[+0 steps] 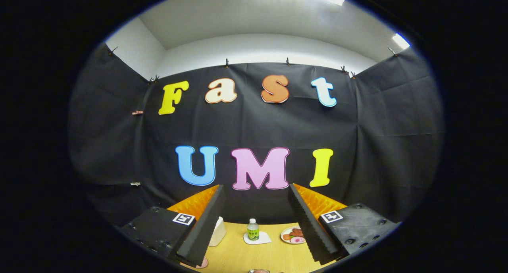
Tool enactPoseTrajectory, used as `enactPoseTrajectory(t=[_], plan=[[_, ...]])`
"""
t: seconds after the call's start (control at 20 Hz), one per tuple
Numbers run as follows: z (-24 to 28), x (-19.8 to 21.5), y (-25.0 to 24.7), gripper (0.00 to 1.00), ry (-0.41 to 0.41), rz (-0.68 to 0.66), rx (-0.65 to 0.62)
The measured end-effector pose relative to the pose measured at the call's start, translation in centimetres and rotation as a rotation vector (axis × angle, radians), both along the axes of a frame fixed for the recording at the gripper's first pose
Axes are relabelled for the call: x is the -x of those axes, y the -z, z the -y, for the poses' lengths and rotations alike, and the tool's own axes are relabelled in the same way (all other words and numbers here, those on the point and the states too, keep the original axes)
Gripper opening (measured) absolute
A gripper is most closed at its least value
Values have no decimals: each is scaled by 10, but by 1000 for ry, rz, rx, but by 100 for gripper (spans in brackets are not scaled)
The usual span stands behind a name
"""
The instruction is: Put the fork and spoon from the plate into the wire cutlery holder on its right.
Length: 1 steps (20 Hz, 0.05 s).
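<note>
Wooden desk (238, 257) carries a small bottle (253, 229) on its coaster (258, 239) by the far edge (plate (293, 235) just beside); gripper (254, 225) fingers spread wide, holding nothing.

No legible text; square black-white marker tag (183, 218) on each side of tongs (256, 187), fingers (206, 221) spread apart; bottle (253, 229) label unreadable

The table (238, 253) is showing a smooth, light wood-look surface with a matt finish. The bottle (253, 229) is appearing as clear glossy plastic. The tongs (256, 229), standing open, are presenting ribbed, matt inner faces. The booth wall (254, 126) is hanging as creased matt cloth.
</note>
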<state>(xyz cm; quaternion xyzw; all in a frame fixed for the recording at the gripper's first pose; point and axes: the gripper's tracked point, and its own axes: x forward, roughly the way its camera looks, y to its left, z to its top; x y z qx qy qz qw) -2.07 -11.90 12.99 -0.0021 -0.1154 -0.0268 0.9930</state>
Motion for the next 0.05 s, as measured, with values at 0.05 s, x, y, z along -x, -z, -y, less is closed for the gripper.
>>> enactPoseTrajectory(t=[0.05], plan=[[0,4,5,98,-3,6,9]])
